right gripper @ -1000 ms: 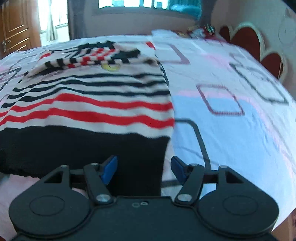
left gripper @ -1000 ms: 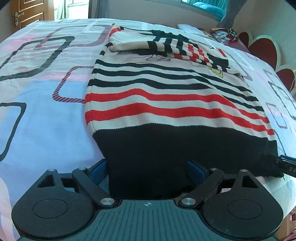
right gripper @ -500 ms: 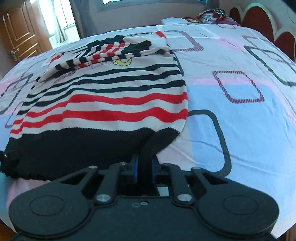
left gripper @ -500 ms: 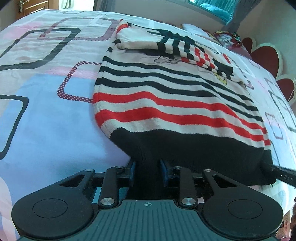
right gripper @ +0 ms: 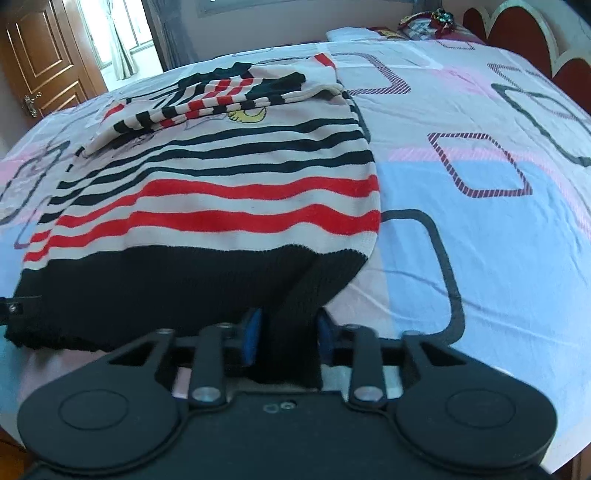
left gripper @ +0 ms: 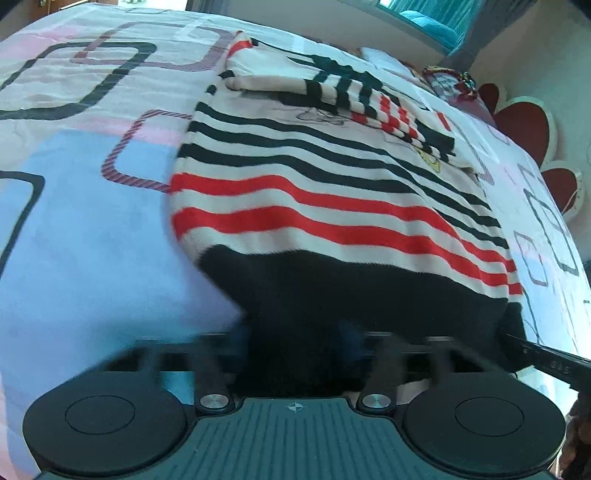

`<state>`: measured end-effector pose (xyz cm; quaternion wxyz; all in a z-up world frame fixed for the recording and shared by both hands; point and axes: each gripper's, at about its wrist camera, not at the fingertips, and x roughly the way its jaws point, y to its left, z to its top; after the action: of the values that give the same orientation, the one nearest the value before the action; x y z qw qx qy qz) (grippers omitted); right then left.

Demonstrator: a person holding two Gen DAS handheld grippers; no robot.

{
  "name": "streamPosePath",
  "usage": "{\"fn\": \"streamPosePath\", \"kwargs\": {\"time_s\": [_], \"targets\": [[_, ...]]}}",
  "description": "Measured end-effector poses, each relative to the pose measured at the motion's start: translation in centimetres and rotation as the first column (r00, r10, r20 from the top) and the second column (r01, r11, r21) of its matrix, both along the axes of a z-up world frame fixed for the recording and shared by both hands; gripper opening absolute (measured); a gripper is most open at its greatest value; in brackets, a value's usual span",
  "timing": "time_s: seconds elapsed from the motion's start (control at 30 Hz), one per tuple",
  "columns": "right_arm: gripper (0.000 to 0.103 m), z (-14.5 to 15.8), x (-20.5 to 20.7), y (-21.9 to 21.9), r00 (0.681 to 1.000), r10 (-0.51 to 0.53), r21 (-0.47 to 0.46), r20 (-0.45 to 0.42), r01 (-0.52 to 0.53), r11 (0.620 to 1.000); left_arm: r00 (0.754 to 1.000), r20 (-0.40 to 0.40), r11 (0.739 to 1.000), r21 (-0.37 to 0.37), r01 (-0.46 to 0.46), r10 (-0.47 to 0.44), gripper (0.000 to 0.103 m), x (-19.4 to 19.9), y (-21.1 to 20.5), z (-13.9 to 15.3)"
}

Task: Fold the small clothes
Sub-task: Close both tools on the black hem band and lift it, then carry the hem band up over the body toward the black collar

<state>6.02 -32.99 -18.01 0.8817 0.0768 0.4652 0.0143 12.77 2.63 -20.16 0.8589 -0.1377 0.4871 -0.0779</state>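
Both sets of fingers have just been closing and now pinch the black hem of the striped sweater (right gripper: pixel 221 192): left gripper (left gripper: pixel 293 343) blurred, right gripper (right gripper: pixel 286 332) clearer. The sweater lies flat on the bed (right gripper: pixel 480 221), sleeves folded across its far end.

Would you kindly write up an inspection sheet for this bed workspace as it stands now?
Surface: bed sheet with square prints in pink, blue and white, lightly creased.
Job's things: striped sweater lying flat, sleeves folded across the chest, black hem nearest the cameras.
Clutter: bundle of patterned cloth at the far end of the bed.
Grippers: left gripper and right gripper have just been closing; each pinches a bunched fold of the hem, one near each corner.
Cables: nothing seen.
Surroundings: red scalloped headboard, wooden door, curtained window.
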Motion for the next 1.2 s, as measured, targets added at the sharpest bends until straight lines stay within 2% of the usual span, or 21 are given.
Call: {"fn": "streamPosePath", "kwargs": {"time_s": [0.03,0.1,0.2,0.23,0.3,0.37,0.43,0.47,0.5,0.57,0.6,0.67,0.7,0.8,0.9,0.93,0.97,1.03,1.1,1.2], "targets": [[0.011,0.1,0.0,-0.1,1.0,0.004,0.017,-0.002,-0.004,1.0,1.0,-0.004,1.0,-0.011,0.006,-0.006,0.011,0.1,0.2,0.0],[0.011,0.5,-0.1,-0.2,1.0,0.003,0.044,0.003,-0.003,0.999,1.0,0.014,1.0,-0.017,0.02,-0.02,0.011,0.2,0.2,0.2],[0.01,1.4,0.1,-0.1,0.999,0.022,0.057,0.037,-0.024,0.998,0.996,0.064,0.998,0.011,0.064,-0.064,0.011,0.4,-0.6,1.0],[0.01,1.7,0.2,0.0,0.999,0.028,0.058,0.046,-0.03,0.998,0.996,0.056,0.998,0.015,0.068,-0.069,0.011,0.5,-0.6,0.9],[0.011,1.9,0.6,0.3,0.998,0.047,0.029,0.045,-0.049,0.998,0.999,-0.008,0.999,0.006,0.037,-0.037,0.011,0.8,-0.2,-0.2],[0.015,0.9,1.0,0.1,0.999,0.042,0.003,-0.015,-0.042,0.999,0.999,0.009,0.999,0.02,0.036,-0.036,0.012,0.4,0.0,-0.3],[0.025,0.7,0.5,-0.4,1.0,0.023,-0.023,-0.01,-0.023,0.999,0.999,0.019,0.996,0.076,0.048,-0.05,0.018,0.2,-0.3,0.3],[0.026,1.1,0.2,-0.5,1.0,0.019,-0.061,0.012,-0.019,0.998,0.999,0.029,0.995,0.095,0.035,-0.037,0.03,0.0,-0.3,0.7],[0.027,1.7,-0.2,-0.5,0.999,0.019,-0.101,0.046,-0.015,0.995,0.998,0.054,0.994,0.111,0.012,-0.019,0.047,-0.3,-0.2,1.5],[0.026,3.1,-0.5,-0.4,0.993,0.029,-0.122,0.112,-0.015,0.992,0.991,0.136,0.992,0.121,-0.031,0.015,0.066,-0.7,0.2,3.5],[0.026,3.8,-0.4,-0.1,0.989,0.04,-0.125,0.141,-0.022,0.992,0.982,0.185,0.992,0.113,-0.05,0.028,0.072,-0.8,0.3,4.7],[0.027,4.8,0.0,0.7,0.981,0.069,-0.129,0.182,-0.045,0.991,0.969,0.244,0.994,0.095,-0.056,0.031,0.074,-0.4,0.3,6.3],[0.027,4.9,0.5,1.2,0.977,0.092,-0.128,0.191,-0.068,0.989,0.969,0.246,0.995,0.092,-0.031,0.007,0.075,0.3,-0.2,6.4],[0.028,4.0,2.3,3.1,0.977,0.128,-0.105,0.17,-0.111,0.988,0.979,0.199,0.996,0.088,0.011,-0.028,0.075,2.9,-1.7,4.6],[0.026,2.7,4.0,5.2,0.974,0.167,-0.071,0.15,-0.158,0.985,0.995,0.097,0.994,0.108,0.004,-0.015,0.075,4.7,-2.2,1.1],[0.026,2.2,4.4,5.8,0.974,0.184,-0.08,0.135,-0.175,0.981,0.997,0.073,0.992,0.128,-0.003,-0.007,0.075,4.7,-2.1,0.1],[0.026,1.7,4.6,6.2,0.973,0.198,-0.102,0.12,-0.187,0.977,0.993,0.108,0.988,0.156,0.019,-0.036,0.075,4.1,-2.1,-0.2],[0.026,0.4,4.5,6.0,0.978,0.195,-0.146,0.067,-0.184,0.972,0.992,0.104,0.976,0.209,0.053,-0.076,0.075,3.1,-2.4,0.0],[0.026,0.1,3.4,4.2,0.984,0.162,-0.151,0.076,-0.149,0.977,0.992,0.108,0.979,0.2,0.045,-0.067,0.075,2.0,-2.0,0.5],[0.026,0.6,2.1,2.5,0.99,0.129,-0.181,0.059,-0.116,0.977,0.996,0.083,0.972,0.234,0.0,-0.02,0.075,0.6,-1.5,1.2]]}}
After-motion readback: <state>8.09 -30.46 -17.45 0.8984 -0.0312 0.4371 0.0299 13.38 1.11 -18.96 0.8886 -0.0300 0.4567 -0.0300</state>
